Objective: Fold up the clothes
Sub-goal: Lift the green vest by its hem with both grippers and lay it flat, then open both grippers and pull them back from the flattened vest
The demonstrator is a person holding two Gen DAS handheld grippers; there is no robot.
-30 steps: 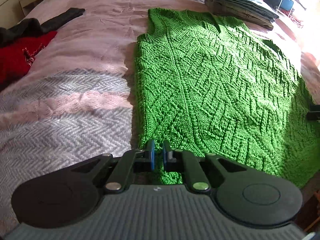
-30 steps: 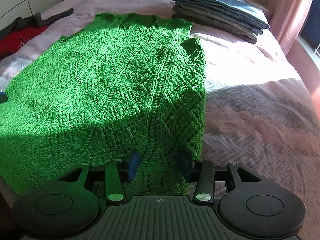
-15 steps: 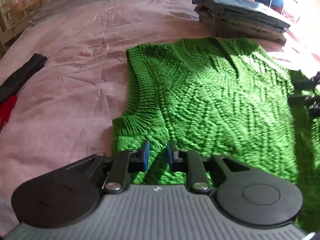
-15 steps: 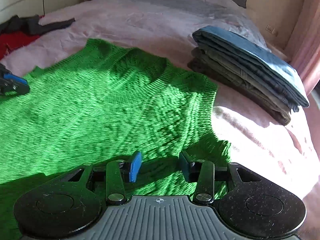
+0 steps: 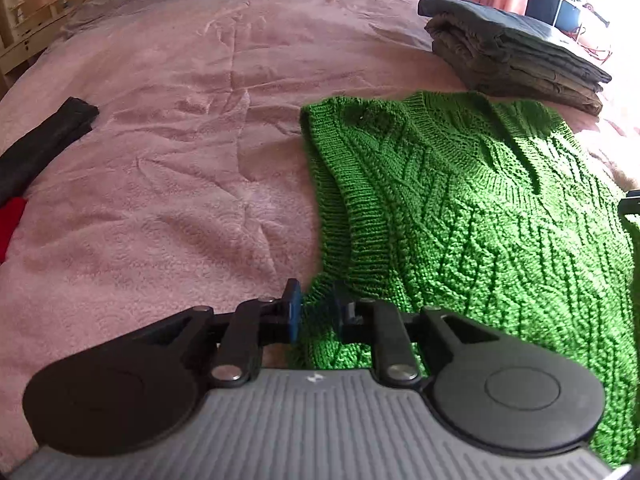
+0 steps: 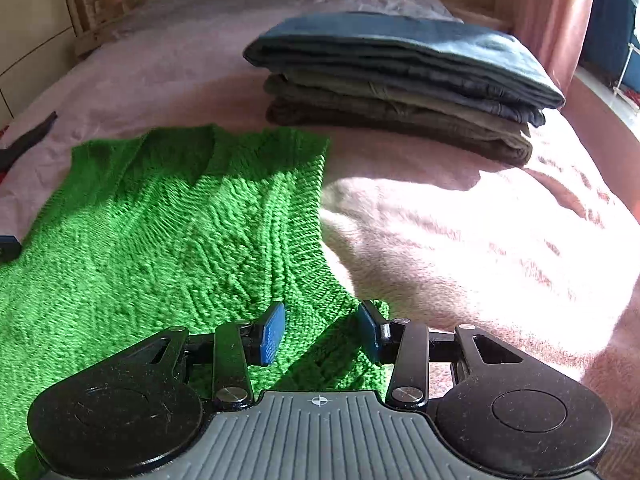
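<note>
green vest [image 5: 480, 216] cut off at right edge, red garment [image 5: 10, 220] mostly off-frame left

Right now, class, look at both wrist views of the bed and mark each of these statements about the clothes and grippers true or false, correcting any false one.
1. The green knitted vest lies spread on the pink bedspread. True.
2. The folded pile rests on top of the vest. False: it sits on the bedspread beyond the vest's neckline, apart from it.
3. The right gripper has its jaws apart, with green knit seen between them. True.
4. The top item of the pile is red. False: it is blue; a red garment lies at the bed's far left edge.
5. The left gripper is at the vest's side edge. True.
</note>
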